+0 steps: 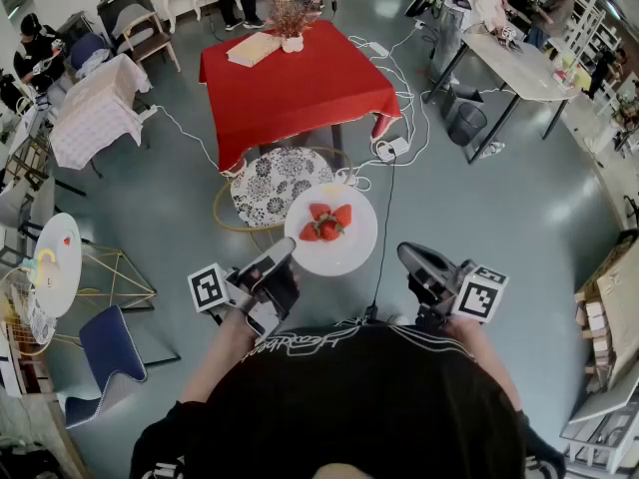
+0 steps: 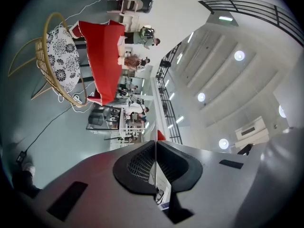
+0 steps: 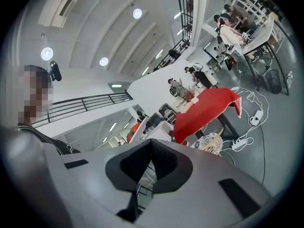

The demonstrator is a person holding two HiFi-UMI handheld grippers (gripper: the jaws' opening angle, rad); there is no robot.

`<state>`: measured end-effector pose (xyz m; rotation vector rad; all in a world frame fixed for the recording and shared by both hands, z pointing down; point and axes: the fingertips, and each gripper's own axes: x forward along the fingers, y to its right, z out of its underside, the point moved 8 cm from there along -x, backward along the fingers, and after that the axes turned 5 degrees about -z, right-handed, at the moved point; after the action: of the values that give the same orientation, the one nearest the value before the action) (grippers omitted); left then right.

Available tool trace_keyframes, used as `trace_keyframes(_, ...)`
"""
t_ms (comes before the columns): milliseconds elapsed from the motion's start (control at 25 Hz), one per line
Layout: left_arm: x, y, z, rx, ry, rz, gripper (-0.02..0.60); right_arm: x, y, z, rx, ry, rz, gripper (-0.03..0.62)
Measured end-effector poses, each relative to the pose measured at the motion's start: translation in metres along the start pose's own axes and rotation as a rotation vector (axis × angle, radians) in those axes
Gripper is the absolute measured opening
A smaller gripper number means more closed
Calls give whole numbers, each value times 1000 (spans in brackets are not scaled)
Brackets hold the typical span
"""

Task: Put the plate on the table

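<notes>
We are holding the left gripper (image 1: 286,251) at the lower centre of the head view, angled up and to the right. Its jaws are clamping the near-left rim of the plate (image 1: 349,252). In the left gripper view the two pads are pressing together on a thin white edge that is running between them. The plate is carrying strawberries (image 1: 326,223) and is being held in the air above the grey floor (image 1: 479,198), just right of the gripper tip and not resting on any surface.

We are holding the right gripper (image 1: 406,257) to the lower right of the plate, apart from it. In the right gripper view its jaws are standing together with nothing between them.

Just beyond the plate, a rattan chair (image 1: 222,208) with a round black-and-white patterned cushion (image 1: 270,178) is standing on the floor; in the head view the plate is overlapping the cushion's lower right edge. A white power strip (image 1: 391,149) with cables is lying on the floor to the right of the chair.

Farther, at upper centre, the red table (image 1: 310,93) is standing. A book (image 1: 254,49) and a white vase of dried flowers (image 1: 292,26) are sitting at its far edge.
</notes>
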<state>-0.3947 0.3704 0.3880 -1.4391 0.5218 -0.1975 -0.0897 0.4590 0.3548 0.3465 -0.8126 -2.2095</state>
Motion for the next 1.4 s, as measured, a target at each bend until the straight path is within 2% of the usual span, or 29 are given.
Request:
trace_keyframes(480, 3, -1, -5, -1, 9, 21, 18, -1, 4, 1, 3, 17, 3, 8)
trace_keyframes(800, 15, -5, -14, -16, 1, 18, 18, -4, 13, 2, 77, 54, -14, 8)
trace_keyframes(920, 28, -11, -17, -23, -5, 3, 18, -4, 26, -2, 96, 56, -10, 8)
trace_keyframes(1080, 52, -21, -23, -30, -2, -14, 18, 1, 50, -18, 42, 36, 11, 8)
trace_keyframes(1400, 113, -36, -54, -23, 32, -56, 18, 25, 118, -63, 85, 36, -39, 8)
